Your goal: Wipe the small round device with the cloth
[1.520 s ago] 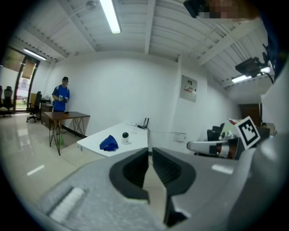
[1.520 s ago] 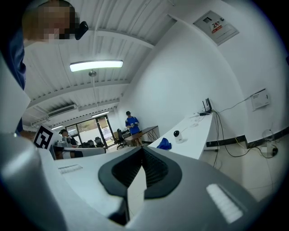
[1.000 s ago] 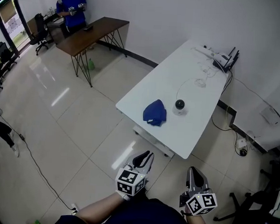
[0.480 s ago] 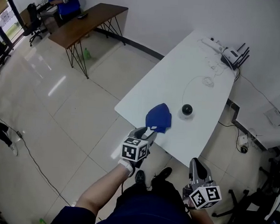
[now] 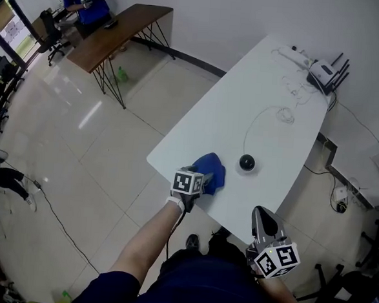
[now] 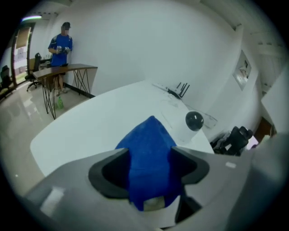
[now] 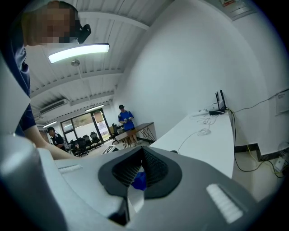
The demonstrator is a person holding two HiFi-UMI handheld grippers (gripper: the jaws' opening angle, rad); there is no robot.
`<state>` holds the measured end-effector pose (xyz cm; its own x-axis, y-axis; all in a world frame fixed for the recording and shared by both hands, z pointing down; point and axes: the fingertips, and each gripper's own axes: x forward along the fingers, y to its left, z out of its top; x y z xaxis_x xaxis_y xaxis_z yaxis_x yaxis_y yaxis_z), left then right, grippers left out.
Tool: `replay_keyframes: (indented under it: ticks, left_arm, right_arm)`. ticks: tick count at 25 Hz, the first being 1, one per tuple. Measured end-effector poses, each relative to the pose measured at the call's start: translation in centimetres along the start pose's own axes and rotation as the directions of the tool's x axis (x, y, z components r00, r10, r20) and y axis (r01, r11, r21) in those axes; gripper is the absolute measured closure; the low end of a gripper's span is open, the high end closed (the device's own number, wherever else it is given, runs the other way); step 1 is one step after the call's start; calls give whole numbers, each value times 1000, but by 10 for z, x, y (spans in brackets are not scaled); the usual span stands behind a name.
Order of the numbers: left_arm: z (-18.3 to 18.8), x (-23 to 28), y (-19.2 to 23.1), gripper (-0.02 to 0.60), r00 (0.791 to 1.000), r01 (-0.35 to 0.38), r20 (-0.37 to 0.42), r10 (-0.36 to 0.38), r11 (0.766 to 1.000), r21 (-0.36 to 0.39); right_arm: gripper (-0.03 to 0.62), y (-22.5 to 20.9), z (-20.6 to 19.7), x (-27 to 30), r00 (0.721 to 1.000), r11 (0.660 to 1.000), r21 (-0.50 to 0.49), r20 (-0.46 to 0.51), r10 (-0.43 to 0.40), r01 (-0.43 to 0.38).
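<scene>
The left gripper (image 5: pixel 201 181) has been lowered to the cloth (image 5: pixel 212 172), jaws just spread around it for pickup. The right gripper (image 5: pixel 261 216) is pressed together.

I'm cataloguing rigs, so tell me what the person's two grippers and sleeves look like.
Both the left gripper and right gripper have grey jaws lined with black pads, ridged on the right one. Each carries a white cube printed with black square markers. The person wears a dark blue top; the left forearm is uncovered.
</scene>
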<state>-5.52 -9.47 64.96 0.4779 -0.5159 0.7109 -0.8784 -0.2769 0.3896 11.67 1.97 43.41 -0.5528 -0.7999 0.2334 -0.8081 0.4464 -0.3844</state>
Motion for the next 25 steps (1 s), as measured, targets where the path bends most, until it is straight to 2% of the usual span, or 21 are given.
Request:
replay_keyframes:
  ticks: [2, 4, 7, 11, 13, 17, 22, 25]
  left_arm:
    - [-5, 16, -4, 288, 998, -32, -60, 34, 999, 21]
    - [-13, 28, -3, 288, 989, -85, -114, 95, 992, 89]
    - [-17, 34, -1, 310, 981, -134, -117, 154, 978, 162]
    - [-16, 31, -17, 362, 992, -49, -107, 67, 985, 163]
    - [-16, 26, -19, 404, 994, -15, -105, 34, 984, 177]
    - [-12, 17, -22, 441, 996, 57, -85, -42, 979, 195]
    - [-1, 9, -35, 446, 994, 113, -37, -106, 945, 308]
    - [17, -3, -57, 449, 982, 165, 25, -187, 913, 373]
  right_arm:
    - [583, -18, 6, 5, 1000, 1000, 14, -6, 3, -3]
    - [583, -35, 10, 8, 1000, 999, 34, -12, 0, 1]
    - [583, -50, 9, 14, 1000, 999, 52, -27, -4, 5]
    - [583, -63, 3, 22, 998, 997, 73, -54, -17, 21]
    - [583, -67, 1, 25, 997, 997, 74, -65, -32, 37]
    - [583, -80, 3, 34, 995, 992, 86, -58, -87, 91]
    - [583, -92, 10, 40, 986, 984, 81, -55, -156, 160]
    - [583, -98, 12, 45, 981, 979, 79, -60, -183, 188]
